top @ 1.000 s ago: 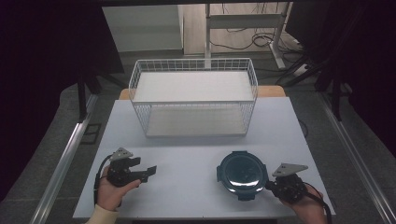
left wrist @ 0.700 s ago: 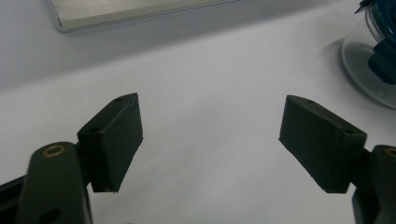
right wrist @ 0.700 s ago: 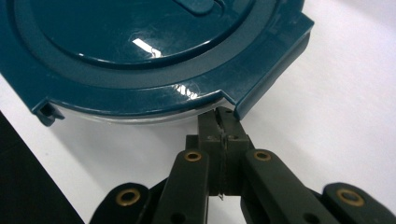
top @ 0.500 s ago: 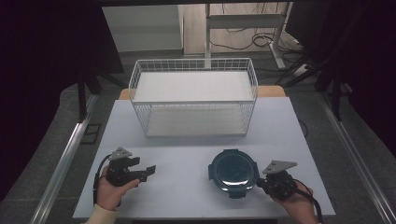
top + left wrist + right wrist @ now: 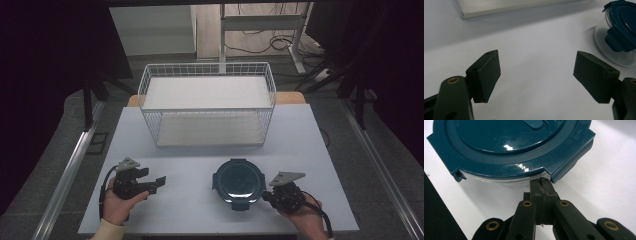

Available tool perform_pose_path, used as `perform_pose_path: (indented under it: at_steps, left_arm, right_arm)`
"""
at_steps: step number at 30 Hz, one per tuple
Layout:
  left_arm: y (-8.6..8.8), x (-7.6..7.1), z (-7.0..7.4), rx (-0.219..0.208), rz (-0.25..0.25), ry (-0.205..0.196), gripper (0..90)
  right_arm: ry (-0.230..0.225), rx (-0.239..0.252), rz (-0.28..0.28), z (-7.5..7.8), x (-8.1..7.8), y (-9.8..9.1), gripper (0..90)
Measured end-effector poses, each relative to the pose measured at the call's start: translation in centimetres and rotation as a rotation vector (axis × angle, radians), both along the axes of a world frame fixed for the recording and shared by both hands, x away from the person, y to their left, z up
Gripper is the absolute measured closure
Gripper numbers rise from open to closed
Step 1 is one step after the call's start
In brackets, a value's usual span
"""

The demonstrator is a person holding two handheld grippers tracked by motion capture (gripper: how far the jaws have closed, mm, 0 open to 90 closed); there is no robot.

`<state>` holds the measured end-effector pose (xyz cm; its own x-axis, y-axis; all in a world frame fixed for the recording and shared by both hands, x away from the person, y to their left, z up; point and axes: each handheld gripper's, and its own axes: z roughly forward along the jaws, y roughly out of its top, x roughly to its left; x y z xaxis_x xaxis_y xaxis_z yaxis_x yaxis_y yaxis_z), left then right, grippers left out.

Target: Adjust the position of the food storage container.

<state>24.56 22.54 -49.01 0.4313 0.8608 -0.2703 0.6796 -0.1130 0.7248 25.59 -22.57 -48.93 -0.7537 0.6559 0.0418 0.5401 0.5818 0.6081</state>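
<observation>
1. The right gripper [image 5: 541, 181] is sitting nearest the table's front edge with its jaws pressed flat together and nothing between them. Judging by how they are lying, the closed tips are serving as a blunt pusher rather than a clamp.
2. Directly ahead of those tips, touching or all but touching them, the container [image 5: 238, 181] is resting on the white table [image 5: 310, 150]. It is a round clear tub under a dark teal lid [image 5: 506, 142], and the tips are meeting it just below the lid's rim, beside one of the clip flaps. That low contact point looks chosen so a nudge slides the tub instead of tipping it.
3. Off to the container's far side from the right gripper, well apart, the left gripper [image 5: 157, 182] is hovering with its jaws spread and empty. Its own camera is showing the container [image 5: 621, 37] ahead and to one side of the pads [image 5: 486, 75], so it seems to be waiting to receive or steady the tub.
4. Farthest from both grippers, the white wire basket [image 5: 207, 107] is standing empty at the back of the table, probably the container's destination.
</observation>
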Motion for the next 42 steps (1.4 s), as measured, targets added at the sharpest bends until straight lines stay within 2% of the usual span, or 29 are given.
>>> perform_pose_path:
  at_steps: [10,26,39,42]
  left_arm:
    - [-0.1,0.0,0.1,-0.005,-0.003,0.0,21.2]
    - [-0.2,0.0,0.0,-0.009,-0.004,0.003,21.3]
    - [-0.4,0.0,-0.1,-0.001,-0.009,0.007,21.3]
    - [-0.3,0.1,-0.1,-0.001,-0.01,0.008,21.3]
  right_arm:
    - [-0.012,-0.006,-0.005,-0.2,0.8,2.3,90.0]
    - [0.002,0.02,0.053,-0.6,2.6,6.6,90.0]
    - [-0.002,0.013,0.086,-1.0,3.1,8.1,90.0]
    - [-0.018,0.04,0.098,-0.7,3.0,7.7,90.0]
